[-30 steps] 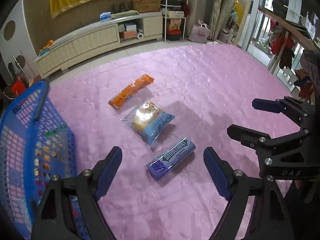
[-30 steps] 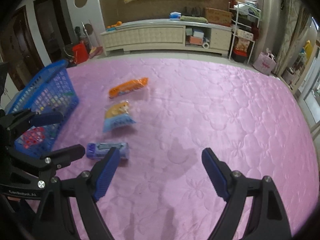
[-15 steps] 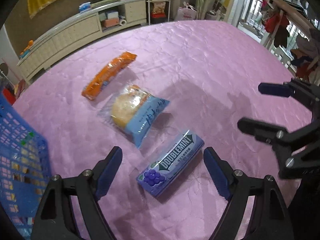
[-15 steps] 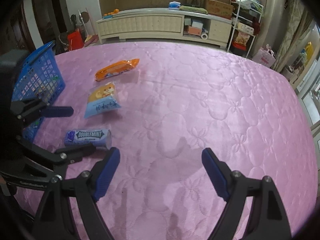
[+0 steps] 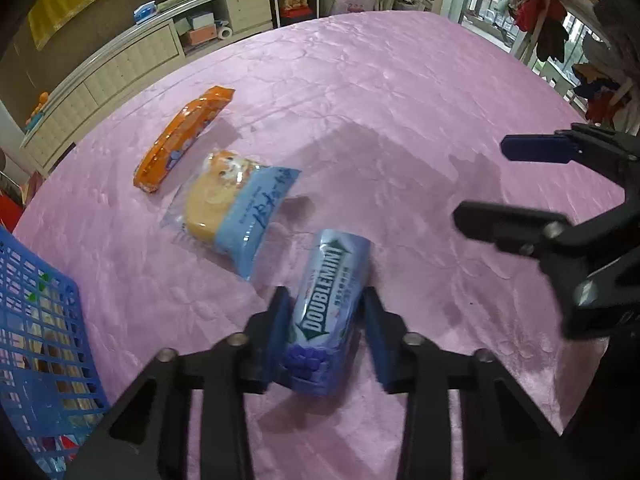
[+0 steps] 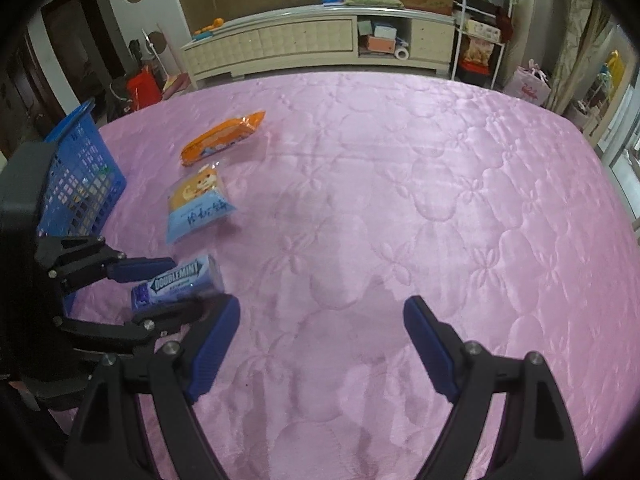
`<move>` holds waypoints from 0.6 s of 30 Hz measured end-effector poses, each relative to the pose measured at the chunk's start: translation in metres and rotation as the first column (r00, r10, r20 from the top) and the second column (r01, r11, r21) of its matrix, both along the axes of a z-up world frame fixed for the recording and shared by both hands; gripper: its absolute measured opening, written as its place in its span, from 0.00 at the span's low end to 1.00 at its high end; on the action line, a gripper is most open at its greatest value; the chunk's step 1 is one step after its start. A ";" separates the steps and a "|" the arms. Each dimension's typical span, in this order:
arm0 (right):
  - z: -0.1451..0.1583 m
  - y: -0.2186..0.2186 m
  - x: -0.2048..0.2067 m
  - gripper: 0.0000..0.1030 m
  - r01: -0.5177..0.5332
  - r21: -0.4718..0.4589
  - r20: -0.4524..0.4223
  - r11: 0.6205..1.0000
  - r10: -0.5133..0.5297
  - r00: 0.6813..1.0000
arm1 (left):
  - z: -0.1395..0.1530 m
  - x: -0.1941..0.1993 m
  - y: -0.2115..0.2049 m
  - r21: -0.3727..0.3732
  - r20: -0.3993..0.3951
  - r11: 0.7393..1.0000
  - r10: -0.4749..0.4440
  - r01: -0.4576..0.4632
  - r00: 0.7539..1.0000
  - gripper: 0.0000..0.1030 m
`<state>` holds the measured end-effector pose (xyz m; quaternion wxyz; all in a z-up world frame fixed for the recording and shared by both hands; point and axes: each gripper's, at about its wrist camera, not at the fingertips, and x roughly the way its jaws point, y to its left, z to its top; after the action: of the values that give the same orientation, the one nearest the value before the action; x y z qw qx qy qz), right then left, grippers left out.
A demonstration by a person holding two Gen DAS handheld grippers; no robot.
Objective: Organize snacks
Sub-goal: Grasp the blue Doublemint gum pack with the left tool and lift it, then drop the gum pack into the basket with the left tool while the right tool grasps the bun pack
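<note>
Since the earlier frame the left tool [image 5: 323,322] has been lowered onto the Doublemint pack [image 5: 325,312], and its jaws have just been closing, so that the pack is now clasped between the blue pads at its grape-printed end. In the left wrist view a gap can be seen between the right pad and the pack, while the left pad lies against it, so a firm grip cannot be told for certain.

Places are given from the Doublemint pack, as seen in the left wrist view. To its far left the blue basket [image 5: 44,344] is seen, standing on the pink quilted bed cover [image 5: 400,128] with wrapped items visible through its mesh. Up and left of the pack, close but apart, the light blue bun packet [image 5: 236,212] is laid flat. Beyond that packet, further up and left, the orange snack packet [image 5: 184,136] is laid at a slant. To the right of the pack, well apart, the right tool [image 6: 322,346] is held above bare cover with its jaws spread wide and nothing between them.
</note>
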<state>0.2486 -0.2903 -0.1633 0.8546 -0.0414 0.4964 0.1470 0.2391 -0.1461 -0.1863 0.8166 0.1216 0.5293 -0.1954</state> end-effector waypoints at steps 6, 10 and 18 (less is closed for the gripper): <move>-0.004 0.002 -0.003 0.84 0.005 -0.013 -0.017 1.000 -0.005 1.000 | 0.004 -0.001 0.005 -0.023 0.012 0.997 0.074 -0.073 0.997 0.28; 0.000 0.005 -0.006 0.84 0.001 -0.006 -0.015 1.000 -0.001 1.000 | 0.020 -0.004 0.013 -0.034 0.043 0.993 0.113 -0.111 0.993 0.28; 0.029 0.012 -0.010 0.84 -0.020 0.035 0.026 0.999 0.019 0.999 | 0.067 -0.017 0.022 -0.052 0.151 0.992 0.124 -0.117 0.981 0.28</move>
<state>0.2390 -0.2783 -0.1346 0.8601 -0.0330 0.4822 0.1633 0.2220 -0.1244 -0.1195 0.8677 0.0865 0.4669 -0.1468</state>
